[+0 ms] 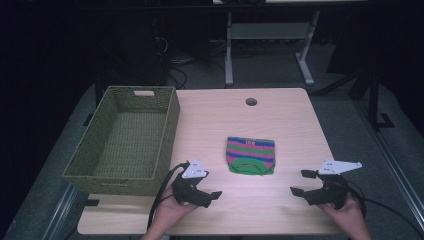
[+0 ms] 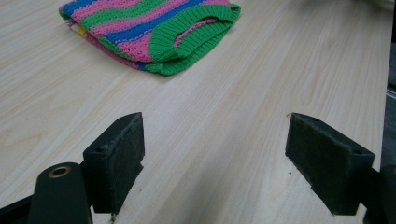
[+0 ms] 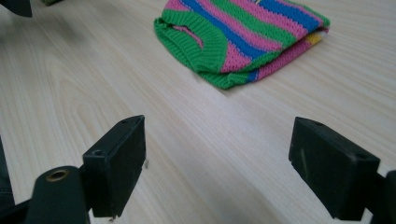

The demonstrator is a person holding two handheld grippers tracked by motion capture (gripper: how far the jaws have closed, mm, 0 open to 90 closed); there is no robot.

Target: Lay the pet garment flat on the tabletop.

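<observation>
Starting at the left, we've got a green woven basket (image 1: 125, 142) sitting on the left end of the worktop (image 1: 290, 120), hanging a bit over the left edge, with a handle cutout in its far wall. Nothing visible inside it from the high view.

Just right of the basket's near corner are our left tongs (image 1: 212, 196), held in our left hand (image 1: 167, 212) close to the near edge. They're released, jaws spread wide with only bare wood between them, which the left gripper view shows really clearly. Their tips point toward the middle of the worktop.

In the middle lies the striped knit piece (image 1: 250, 155), folded flat, with pink, green and blue bands and a green ribbed opening facing our side. It's lying ahead of both tongs and between them, well apart from the basket, touched by neither. In the left gripper view (image 2: 149, 28) it sits up and to the left of the jaws.

Further right, our right tongs (image 1: 302, 182) are in our right hand (image 1: 347, 212), also released and gaping, pointed left toward the middle. A small round hole (image 1: 251, 101) sits near the far edge.
</observation>
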